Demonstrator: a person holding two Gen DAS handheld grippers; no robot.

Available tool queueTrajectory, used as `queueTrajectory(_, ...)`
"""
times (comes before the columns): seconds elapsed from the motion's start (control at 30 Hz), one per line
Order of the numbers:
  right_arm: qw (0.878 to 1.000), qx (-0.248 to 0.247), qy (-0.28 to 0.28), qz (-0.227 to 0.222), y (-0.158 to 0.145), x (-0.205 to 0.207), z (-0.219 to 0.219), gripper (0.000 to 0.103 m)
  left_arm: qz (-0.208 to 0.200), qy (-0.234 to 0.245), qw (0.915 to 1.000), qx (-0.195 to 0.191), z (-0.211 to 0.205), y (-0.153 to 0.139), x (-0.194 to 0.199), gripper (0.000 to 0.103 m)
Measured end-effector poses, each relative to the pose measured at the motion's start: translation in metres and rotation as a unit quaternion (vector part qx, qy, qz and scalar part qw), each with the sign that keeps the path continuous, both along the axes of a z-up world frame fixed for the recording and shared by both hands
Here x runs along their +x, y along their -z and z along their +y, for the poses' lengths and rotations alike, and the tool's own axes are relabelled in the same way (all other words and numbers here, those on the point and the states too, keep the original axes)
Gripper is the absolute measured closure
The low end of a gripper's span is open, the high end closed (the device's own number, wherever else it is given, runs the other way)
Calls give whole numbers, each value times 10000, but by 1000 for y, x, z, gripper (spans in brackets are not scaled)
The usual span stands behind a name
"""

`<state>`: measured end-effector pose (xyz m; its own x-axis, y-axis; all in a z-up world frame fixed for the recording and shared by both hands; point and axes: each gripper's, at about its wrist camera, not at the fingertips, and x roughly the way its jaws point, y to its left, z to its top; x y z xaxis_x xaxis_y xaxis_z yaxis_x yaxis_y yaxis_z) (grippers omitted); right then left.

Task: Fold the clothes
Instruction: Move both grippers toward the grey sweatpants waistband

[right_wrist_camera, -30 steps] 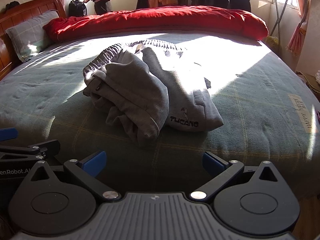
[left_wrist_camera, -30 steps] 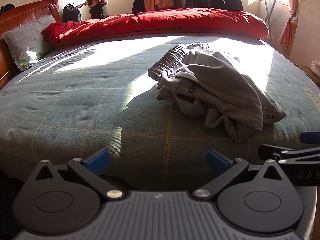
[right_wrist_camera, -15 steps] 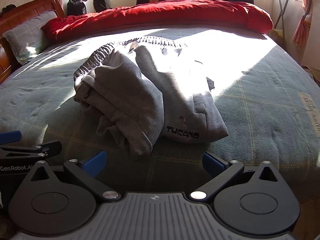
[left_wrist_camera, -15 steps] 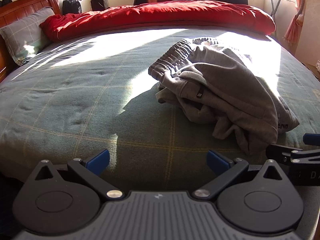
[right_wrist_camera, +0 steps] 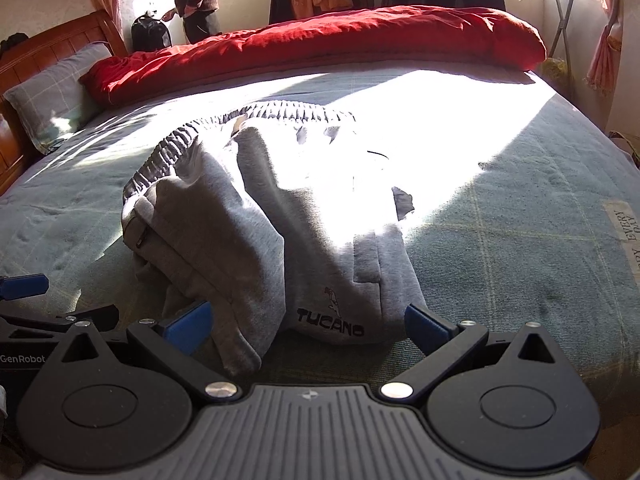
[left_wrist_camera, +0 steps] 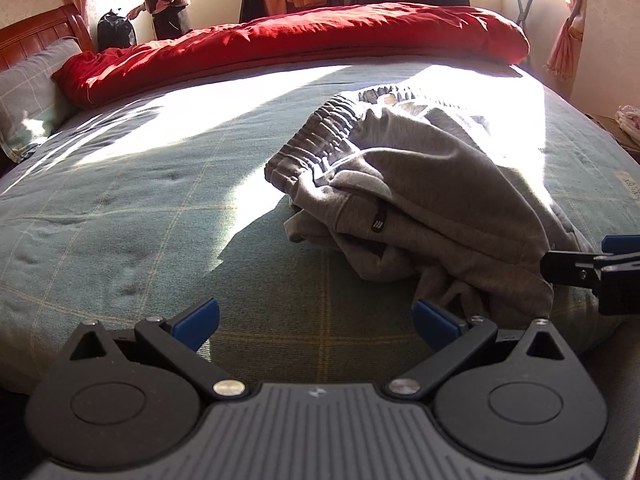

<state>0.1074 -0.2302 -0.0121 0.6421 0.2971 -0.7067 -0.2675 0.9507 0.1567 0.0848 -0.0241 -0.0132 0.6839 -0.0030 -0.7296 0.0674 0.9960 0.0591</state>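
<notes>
At the far left a grey pillow (left_wrist_camera: 28, 80) rests against the headboard, with a red quilt (left_wrist_camera: 304, 36) bunched along the far side of the bed (left_wrist_camera: 120, 208). The left gripper (left_wrist_camera: 316, 314) is held low over bare blanket, its jaws spread wide and nothing between them. The grey sweatpants (left_wrist_camera: 420, 200) are heaped in a loose crumple right of the bed's middle, the ribbed waistband (left_wrist_camera: 320, 136) turned toward the far left of the pile. The right gripper (right_wrist_camera: 308, 322) is likewise spread and empty, with the near edge of the sweatpants (right_wrist_camera: 256, 240) lying between its blue pads without being pinched. The fabric is judged soft, thick and limp: light enough for one claw, unlikely to slip, but sure to sag and drag its folds along. The waistband is judged the best hold, one claw at each end, so the legs can be shaken out flat before folding.
</notes>
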Motion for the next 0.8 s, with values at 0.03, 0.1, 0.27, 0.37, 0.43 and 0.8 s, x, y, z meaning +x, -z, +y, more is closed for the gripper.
queueTrajectory(0.03,10000,35,-5,-9,-1,2,-2,0,11,10,10000,-44,0,0,2,0)
queueTrajectory(0.1,10000,66,-15,-32,-1,4,-5,0,39,8,9999,-135,0,1,5,0)
queueTrajectory(0.27,9997,190,-170,-32,-1,9,-10,0,95,75,9996,-266,5,5,7,0)
queueTrajectory(0.37,9991,252,-338,-40,-2,12,-9,0,-3,129,9997,-188,7,4,5,0)
queueTrajectory(0.43,9989,190,-393,-148,-4,12,-6,0,-11,166,9994,-290,10,3,6,0)
queueTrajectory(0.8,9944,285,-825,-588,-8,16,-2,0,-78,406,9979,-497,21,7,10,0)
